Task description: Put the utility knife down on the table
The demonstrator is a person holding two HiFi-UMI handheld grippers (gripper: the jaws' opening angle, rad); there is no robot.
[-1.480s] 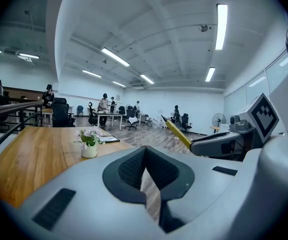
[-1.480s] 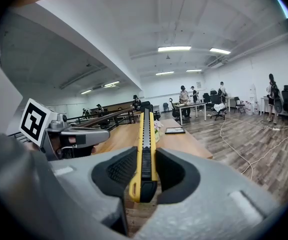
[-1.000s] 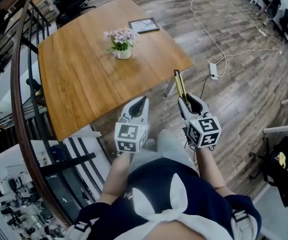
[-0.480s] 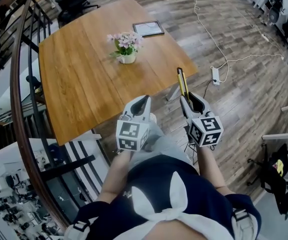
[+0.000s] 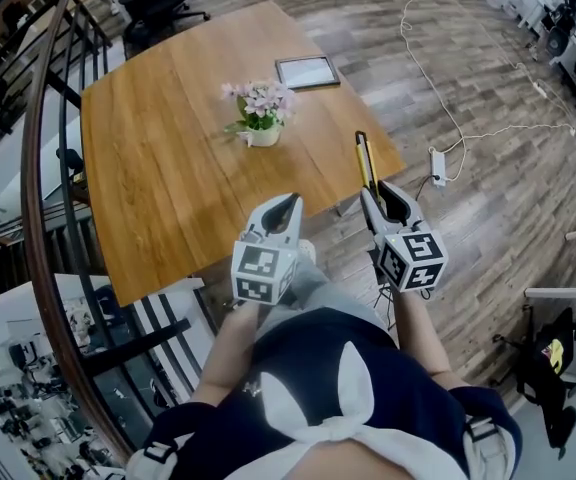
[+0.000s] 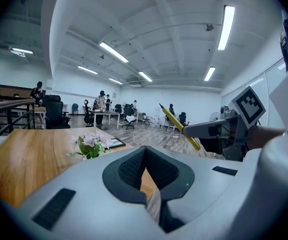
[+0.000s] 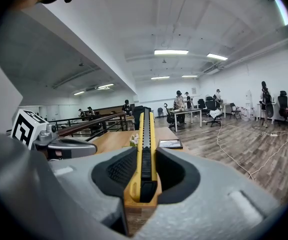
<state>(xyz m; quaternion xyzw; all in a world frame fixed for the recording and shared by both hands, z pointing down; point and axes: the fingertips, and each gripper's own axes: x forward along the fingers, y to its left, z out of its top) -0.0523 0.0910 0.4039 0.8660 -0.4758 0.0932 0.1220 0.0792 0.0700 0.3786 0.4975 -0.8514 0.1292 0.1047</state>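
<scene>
A yellow utility knife with a black slider sticks out forward from my right gripper, which is shut on its handle. In the right gripper view the knife runs straight ahead between the pads of my right gripper. Its tip reaches over the near right corner of the wooden table. My left gripper is held beside it, just short of the table's near edge, shut with nothing in it. In the left gripper view my left gripper has its tips together, and the knife shows at the right.
A pot of pink flowers stands mid-table and a flat framed tablet lies at the far edge. A stair railing curves along the left. A power strip and its white cable lie on the wood floor at the right.
The table has drawn closer to me and both grippers have moved forward toward its near edge. The knife's tip now overlaps the table's corner. Neither grip has changed.
</scene>
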